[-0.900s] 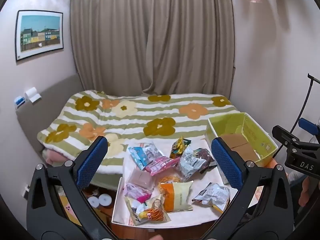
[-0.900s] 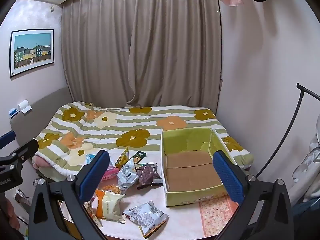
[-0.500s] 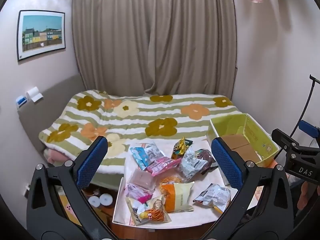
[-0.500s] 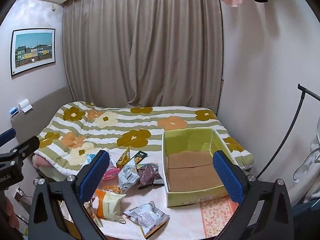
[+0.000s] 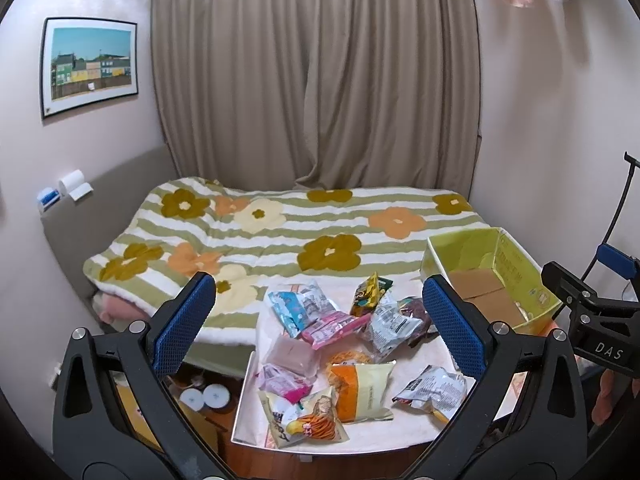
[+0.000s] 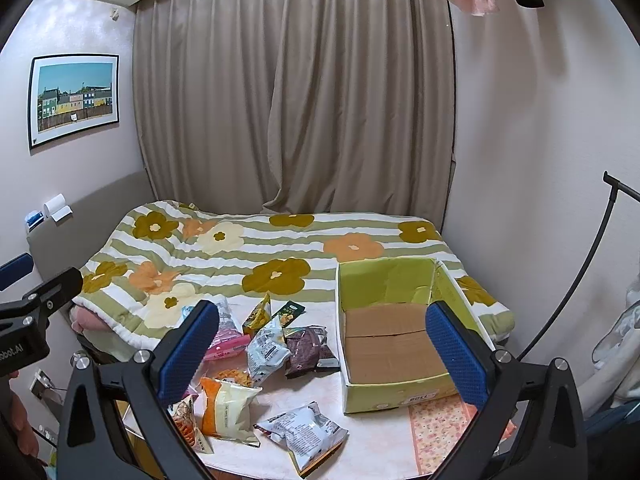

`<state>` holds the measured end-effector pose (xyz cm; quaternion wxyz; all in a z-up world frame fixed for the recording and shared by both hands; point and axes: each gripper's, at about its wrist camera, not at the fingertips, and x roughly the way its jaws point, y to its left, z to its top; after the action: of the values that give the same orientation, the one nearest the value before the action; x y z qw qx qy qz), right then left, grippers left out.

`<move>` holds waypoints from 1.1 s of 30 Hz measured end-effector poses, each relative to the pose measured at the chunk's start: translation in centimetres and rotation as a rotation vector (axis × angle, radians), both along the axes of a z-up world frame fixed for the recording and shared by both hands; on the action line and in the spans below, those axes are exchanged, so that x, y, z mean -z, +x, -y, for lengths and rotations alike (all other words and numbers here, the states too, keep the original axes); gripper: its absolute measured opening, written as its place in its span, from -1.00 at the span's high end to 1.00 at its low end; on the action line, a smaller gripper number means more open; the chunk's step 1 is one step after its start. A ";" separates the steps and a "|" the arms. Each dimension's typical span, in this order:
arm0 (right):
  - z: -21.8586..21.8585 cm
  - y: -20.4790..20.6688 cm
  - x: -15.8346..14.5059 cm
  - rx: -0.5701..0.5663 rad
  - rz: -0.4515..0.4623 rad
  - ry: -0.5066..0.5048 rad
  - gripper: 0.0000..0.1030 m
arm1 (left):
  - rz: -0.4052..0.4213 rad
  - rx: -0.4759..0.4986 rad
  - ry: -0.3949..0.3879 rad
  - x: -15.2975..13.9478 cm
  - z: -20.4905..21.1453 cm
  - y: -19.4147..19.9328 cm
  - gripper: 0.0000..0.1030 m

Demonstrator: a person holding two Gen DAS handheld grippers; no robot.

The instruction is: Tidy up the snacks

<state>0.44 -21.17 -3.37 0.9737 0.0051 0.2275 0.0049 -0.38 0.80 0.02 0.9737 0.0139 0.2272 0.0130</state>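
Several snack packets lie scattered on a white table [image 5: 360,438] [image 6: 376,436]: an orange-and-cream bag [image 5: 362,390] [image 6: 226,410], a grey bag [image 5: 432,390] [image 6: 302,432], a pink packet [image 5: 334,326], a blue-and-white bag [image 5: 298,306] and a dark purple one [image 6: 306,346]. A green cardboard box [image 5: 516,276] [image 6: 394,394] stands empty at the table's right. My left gripper [image 5: 318,320] hangs open above the pile, touching nothing. My right gripper [image 6: 322,340] is open too, between the packets and the box.
A bed with a green-striped flower quilt [image 5: 304,232] [image 6: 280,248] runs behind the table, with curtains beyond. A black stand [image 6: 580,280] leans at the right wall. Two white round lids [image 5: 206,396] lie on the floor left of the table.
Both views have drifted a little; the scene sits slightly to the right in the frame. No packet has moved and both grippers stay wide.
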 end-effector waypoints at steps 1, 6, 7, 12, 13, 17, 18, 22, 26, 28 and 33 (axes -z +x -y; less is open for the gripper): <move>0.0 0.0 0.0 -0.001 0.000 0.001 -1.00 | -0.002 -0.001 0.002 0.1 0.3 0.1 -0.99; 0.0 -0.1 0.0 0.001 0.001 -0.002 -0.99 | -0.004 0.000 0.000 0.0 0.1 0.0 -0.99; 0.1 0.0 0.1 -0.001 0.000 0.000 -1.00 | -0.004 -0.001 0.000 0.0 0.1 0.0 -0.99; 0.0 0.0 0.0 -0.005 -0.001 0.000 -1.00 | -0.007 -0.004 -0.001 -0.2 -0.1 -0.2 -0.99; -0.1 0.0 0.2 -0.006 0.000 -0.002 -1.00 | -0.008 -0.005 -0.002 -0.2 -0.3 -0.1 -0.99; -0.3 0.0 0.3 -0.011 -0.002 -0.004 -0.99 | -0.013 -0.008 -0.004 -0.2 -0.7 0.0 -0.99; -0.4 0.0 0.2 -0.010 -0.002 -0.005 -0.99 | -0.013 -0.008 -0.004 -0.2 -0.7 0.0 -0.99; -0.4 0.0 0.1 -0.009 -0.001 -0.008 -0.99 | -0.015 -0.007 -0.005 -0.3 -0.8 0.0 -0.99; -0.5 0.1 0.0 -0.010 -0.001 -0.010 -0.99 | -0.019 -0.007 -0.007 -0.2 -0.9 0.1 -0.99; -0.5 0.2 0.0 -0.012 -0.001 -0.013 -0.99 | -0.024 -0.008 -0.009 -0.2 -1.0 0.3 -0.99; -0.7 0.3 0.0 -0.013 -0.001 -0.014 -1.00 | -0.031 -0.013 -0.009 -0.1 -1.2 0.6 -0.99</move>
<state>0.71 -20.49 -3.35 0.9736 -0.0032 0.2282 0.0097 0.18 2.02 0.09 0.9700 0.0085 0.2423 0.0180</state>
